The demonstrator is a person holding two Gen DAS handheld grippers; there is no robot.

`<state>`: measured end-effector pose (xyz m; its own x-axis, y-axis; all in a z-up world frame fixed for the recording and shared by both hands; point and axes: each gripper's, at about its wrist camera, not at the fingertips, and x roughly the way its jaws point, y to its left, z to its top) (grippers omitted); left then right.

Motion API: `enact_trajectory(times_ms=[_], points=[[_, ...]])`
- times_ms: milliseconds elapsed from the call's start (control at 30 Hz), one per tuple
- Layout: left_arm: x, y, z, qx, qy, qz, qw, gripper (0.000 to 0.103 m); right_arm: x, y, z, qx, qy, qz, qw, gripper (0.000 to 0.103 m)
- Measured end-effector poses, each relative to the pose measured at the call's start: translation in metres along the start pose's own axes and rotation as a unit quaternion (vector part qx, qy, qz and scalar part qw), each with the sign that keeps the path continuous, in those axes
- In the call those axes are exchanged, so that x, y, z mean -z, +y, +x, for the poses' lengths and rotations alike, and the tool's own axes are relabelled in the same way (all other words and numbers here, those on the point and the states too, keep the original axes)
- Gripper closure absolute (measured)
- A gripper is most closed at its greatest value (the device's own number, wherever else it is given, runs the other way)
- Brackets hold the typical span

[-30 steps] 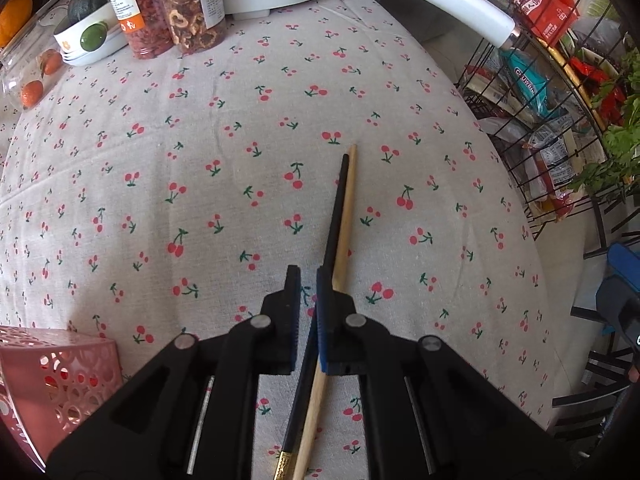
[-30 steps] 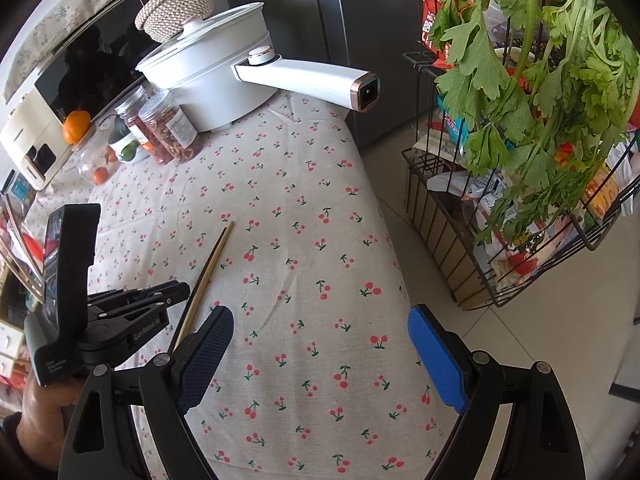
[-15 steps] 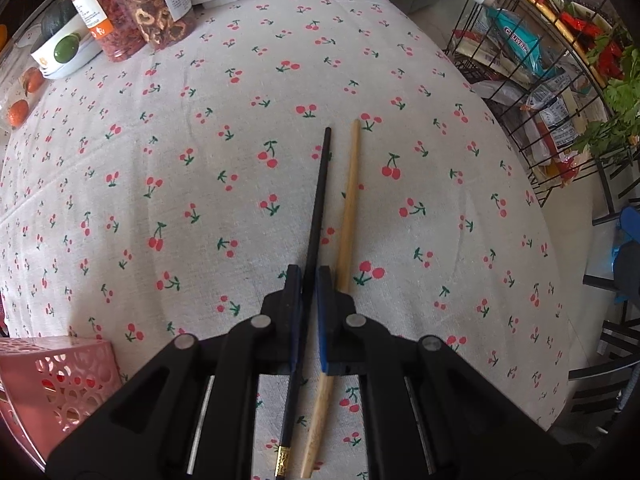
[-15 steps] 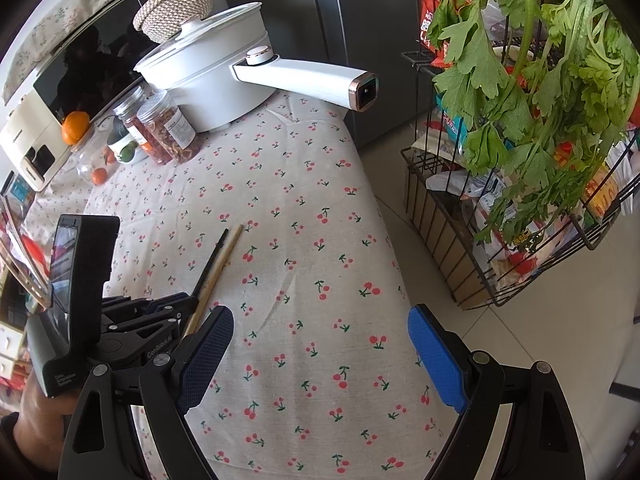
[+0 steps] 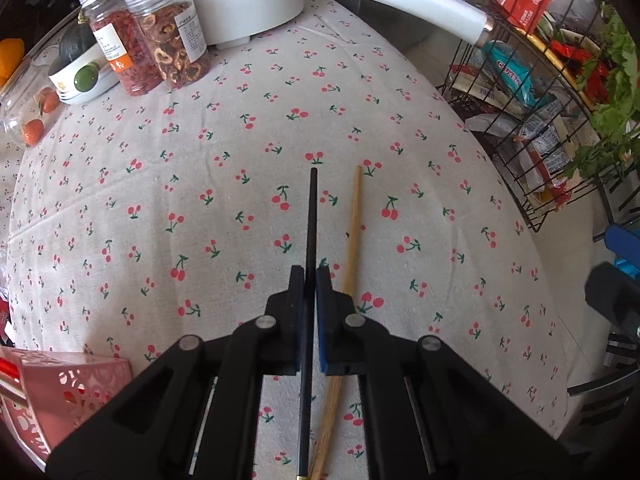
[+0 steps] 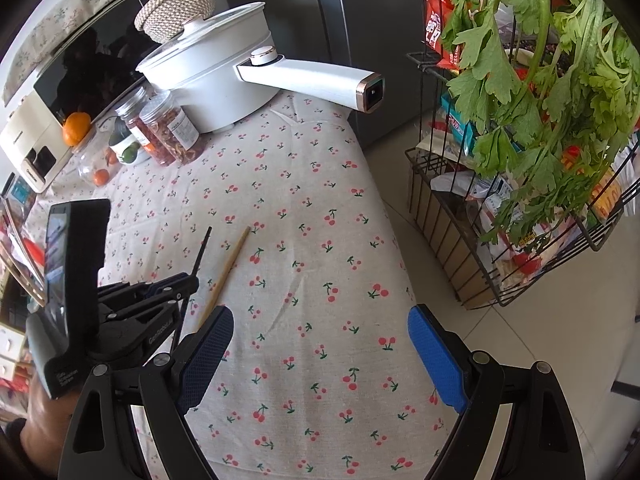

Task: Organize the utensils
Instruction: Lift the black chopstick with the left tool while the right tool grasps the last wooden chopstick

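My left gripper [image 5: 311, 280] is shut on a black chopstick [image 5: 312, 216] and holds it lifted above the cherry-print tablecloth [image 5: 224, 184], tip pointing away. A wooden chopstick [image 5: 353, 224] lies flat on the cloth just right of it. In the right wrist view the left gripper [image 6: 188, 280] holds the black chopstick [image 6: 202, 250], with the wooden chopstick [image 6: 230, 268] beside it. My right gripper [image 6: 316, 340] is open and empty above the table's near right part. A pink perforated basket [image 5: 60, 392] stands at the lower left.
Two jars [image 5: 160, 48], a white electric pot [image 6: 216, 76] with a long handle [image 6: 316, 80], fruit and a bowl stand at the table's far end. A wire rack [image 6: 500, 208] with packets and greens stands off the right edge.
My left gripper has raised the black chopstick off the cloth and swung it left, apart from the wooden one, which stays lying there. The right gripper has not moved.
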<state>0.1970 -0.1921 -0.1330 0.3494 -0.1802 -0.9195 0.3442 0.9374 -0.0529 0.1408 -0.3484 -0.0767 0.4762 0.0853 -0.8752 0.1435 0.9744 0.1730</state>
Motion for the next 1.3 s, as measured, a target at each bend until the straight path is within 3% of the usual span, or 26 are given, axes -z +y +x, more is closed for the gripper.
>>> enact_trajectory(times_ms=[267, 433, 700, 900, 1000, 1100, 1200, 1267, 1300], points=[[0.048, 0.018, -0.1, 0.048, -0.08, 0.022, 0.9954, 0.097, 0.002, 0.021, 0.011, 0.01, 0.007, -0.019, 1.0, 0.013], [0.075, 0.044, -0.148, 0.077, -0.13, 0.008, 0.9885, 0.097, 0.002, 0.034, 0.027, 0.01, 0.02, -0.016, 1.0, 0.013], [0.103, 0.079, -0.175, 0.091, -0.183, -0.011, 0.9789, 0.097, -0.002, 0.064, 0.074, -0.001, 0.058, 0.001, 0.998, 0.013], [0.117, 0.095, -0.187, 0.107, -0.188, -0.013, 0.9763, 0.097, -0.01, 0.088, 0.106, 0.009, 0.064, -0.005, 0.998, 0.015], [0.121, 0.104, -0.19, 0.106, -0.189, -0.022, 0.976, 0.097, -0.011, 0.098, 0.119, 0.012, 0.078, -0.007, 0.997, 0.024], [0.123, 0.113, -0.192, 0.106, -0.19, -0.032, 0.9755, 0.097, -0.009, 0.115, 0.123, 0.06, 0.073, -0.043, 0.995, 0.037], [0.126, 0.117, -0.196, 0.104, -0.197, -0.036, 0.9743, 0.097, -0.007, 0.122, 0.121, 0.065, 0.067, -0.057, 0.994, 0.058], [0.127, 0.118, -0.2, 0.102, -0.202, -0.035, 0.9734, 0.097, -0.006, 0.124, 0.119, 0.058, 0.066, -0.059, 0.994, 0.084], [0.128, 0.119, -0.201, 0.101, -0.205, -0.035, 0.9729, 0.097, -0.005, 0.124, 0.118, 0.052, 0.066, -0.06, 0.995, 0.091]])
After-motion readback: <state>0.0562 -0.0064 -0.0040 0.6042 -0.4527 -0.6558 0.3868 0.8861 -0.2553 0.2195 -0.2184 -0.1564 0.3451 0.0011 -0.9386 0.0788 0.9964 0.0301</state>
